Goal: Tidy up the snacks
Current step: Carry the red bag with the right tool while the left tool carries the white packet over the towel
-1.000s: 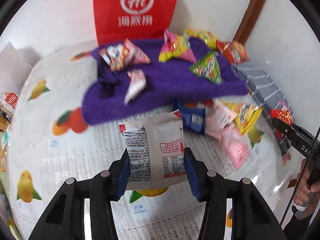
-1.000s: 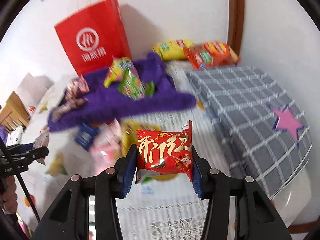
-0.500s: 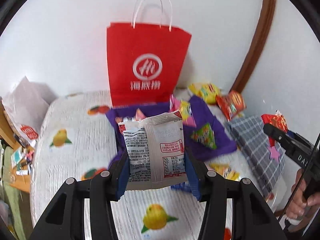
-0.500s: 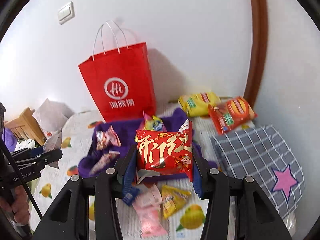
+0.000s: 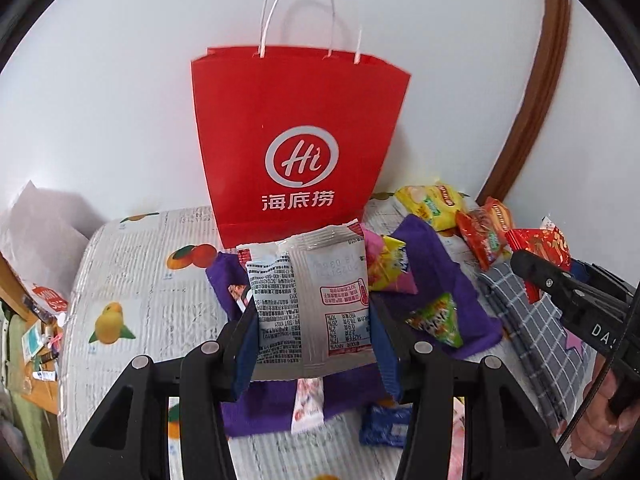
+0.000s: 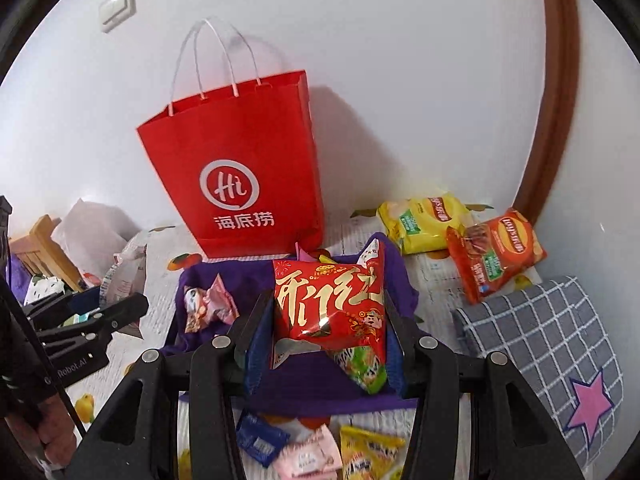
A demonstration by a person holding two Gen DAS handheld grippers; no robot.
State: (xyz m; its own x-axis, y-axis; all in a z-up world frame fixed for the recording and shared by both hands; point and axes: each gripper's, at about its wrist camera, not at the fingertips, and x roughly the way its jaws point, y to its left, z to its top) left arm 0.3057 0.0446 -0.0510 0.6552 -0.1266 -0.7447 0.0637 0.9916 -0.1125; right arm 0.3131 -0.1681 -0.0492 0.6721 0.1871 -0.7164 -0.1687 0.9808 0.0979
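My left gripper (image 5: 312,344) is shut on a white snack packet (image 5: 312,300) and holds it in the air in front of the red paper bag (image 5: 300,144). My right gripper (image 6: 324,344) is shut on a red snack packet (image 6: 332,300), also raised, facing the red paper bag (image 6: 236,176). Below lies a purple cloth (image 5: 440,272) (image 6: 320,392) with several small snacks on it. Each gripper shows at the edge of the other's view: the right one (image 5: 556,280) and the left one (image 6: 104,312).
A yellow chip bag (image 6: 424,220) and an orange chip bag (image 6: 496,252) lie by the wall at right. A grey checked cloth with a pink star (image 6: 560,344) lies at right. Loose snacks (image 6: 312,452) lie on the fruit-print tablecloth (image 5: 132,280) in front of the purple cloth.
Both grippers have risen and tilted up with their packets, from close over the table to facing the red bag. Both grips are unchanged.
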